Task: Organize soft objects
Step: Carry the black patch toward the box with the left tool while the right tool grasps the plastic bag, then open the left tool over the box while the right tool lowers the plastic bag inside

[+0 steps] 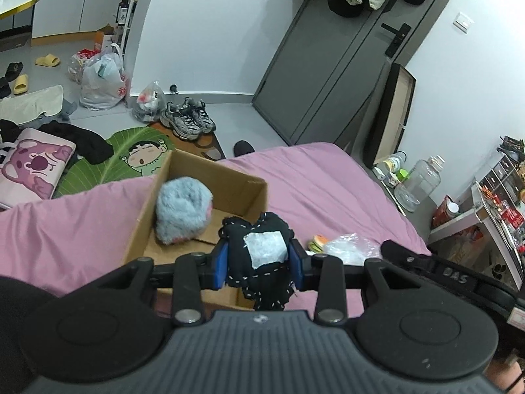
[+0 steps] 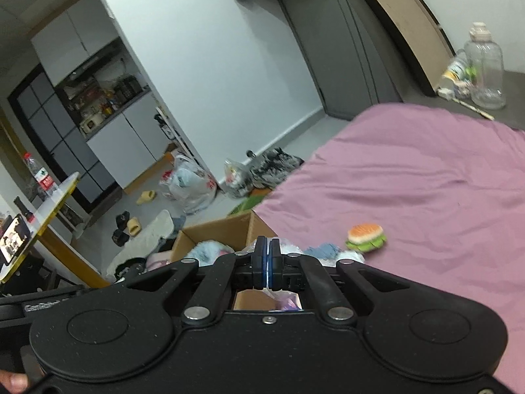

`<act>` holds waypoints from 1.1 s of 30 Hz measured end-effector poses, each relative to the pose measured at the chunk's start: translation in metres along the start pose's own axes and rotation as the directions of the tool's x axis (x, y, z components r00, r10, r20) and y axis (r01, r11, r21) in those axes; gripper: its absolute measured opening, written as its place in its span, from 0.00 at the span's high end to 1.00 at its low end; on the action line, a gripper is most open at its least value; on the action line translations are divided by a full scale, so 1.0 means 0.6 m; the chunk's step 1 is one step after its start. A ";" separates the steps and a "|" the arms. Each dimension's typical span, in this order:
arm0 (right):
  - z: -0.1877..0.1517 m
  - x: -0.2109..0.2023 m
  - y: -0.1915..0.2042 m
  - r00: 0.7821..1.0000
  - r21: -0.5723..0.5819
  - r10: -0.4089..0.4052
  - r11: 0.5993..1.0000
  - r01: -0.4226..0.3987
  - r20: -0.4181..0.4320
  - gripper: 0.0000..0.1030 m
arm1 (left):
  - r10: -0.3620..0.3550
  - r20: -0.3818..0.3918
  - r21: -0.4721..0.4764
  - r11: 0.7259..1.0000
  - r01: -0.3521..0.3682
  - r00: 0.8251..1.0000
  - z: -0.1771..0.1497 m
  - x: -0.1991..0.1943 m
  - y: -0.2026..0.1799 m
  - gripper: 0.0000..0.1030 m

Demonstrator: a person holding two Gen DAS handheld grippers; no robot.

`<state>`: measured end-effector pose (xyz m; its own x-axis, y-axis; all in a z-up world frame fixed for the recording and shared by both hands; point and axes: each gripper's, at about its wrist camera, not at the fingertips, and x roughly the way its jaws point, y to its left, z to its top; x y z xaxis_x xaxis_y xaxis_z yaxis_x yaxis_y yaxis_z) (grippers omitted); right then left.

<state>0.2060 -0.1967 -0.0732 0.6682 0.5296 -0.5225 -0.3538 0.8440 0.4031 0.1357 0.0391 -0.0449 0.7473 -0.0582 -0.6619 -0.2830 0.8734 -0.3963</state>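
My left gripper point(image 1: 259, 259) is shut on a black soft item with white stitching and a pale patch point(image 1: 259, 256), held just above the near right edge of an open cardboard box point(image 1: 236, 184) on the pink bed. A fluffy grey-blue soft object point(image 1: 182, 210) lies inside the box. My right gripper point(image 2: 268, 256) has its jaws pressed together, with a thin bit of clear plastic seeming to sit between them; whether it grips anything is unclear. A small plush burger point(image 2: 366, 236) lies on the bed to its right. The box point(image 2: 226, 229) and pale blue soft things point(image 2: 325, 249) lie beyond the fingers.
A crinkled clear plastic bag point(image 1: 351, 246) and the burger point(image 1: 316, 242) lie on the pink sheet point(image 1: 328, 190) right of the box. Off the bed's far edge the floor holds sneakers point(image 1: 187, 120), plastic bags point(image 1: 100, 82), slippers and a pink cushion point(image 1: 32, 164). A nightstand with jars point(image 1: 420, 180) stands right.
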 end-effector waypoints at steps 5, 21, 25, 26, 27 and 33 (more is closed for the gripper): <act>0.006 0.005 0.024 0.999 -0.019 0.027 0.999 -0.026 0.029 1.00 | 0.023 -0.010 -0.010 1.000 -0.023 1.000 0.013 0.013 0.028 0.64; 0.011 0.075 0.081 0.997 -0.067 0.072 0.995 -0.073 -0.008 1.00 | 0.086 -0.086 -0.066 0.994 -0.092 0.993 0.031 0.095 0.103 0.64; 0.013 0.097 0.088 0.997 -0.067 0.072 0.995 -0.074 -0.031 1.00 | 0.099 -0.111 -0.073 0.991 -0.108 0.989 0.033 0.118 0.115 0.64; 0.013 0.103 0.087 0.997 -0.065 0.071 0.995 -0.073 -0.036 1.00 | 0.103 -0.117 -0.073 0.991 -0.112 0.988 0.033 0.122 0.117 0.63; 0.014 0.109 0.086 0.997 -0.063 0.071 0.995 -0.073 -0.040 1.00 | 0.105 -0.120 -0.073 0.991 -0.114 0.987 0.033 0.126 0.118 0.63; 0.018 0.141 0.094 0.996 -0.052 0.070 0.996 -0.073 -0.049 1.00 | 0.108 -0.144 -0.086 0.989 -0.121 0.984 0.041 0.148 0.125 0.63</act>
<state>0.2499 -0.1052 -0.0864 0.6089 0.5912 -0.5289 -0.4351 0.8064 0.4005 0.1959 0.1116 -0.1178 0.6178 -0.0327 -0.7857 -0.4220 0.8293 -0.3663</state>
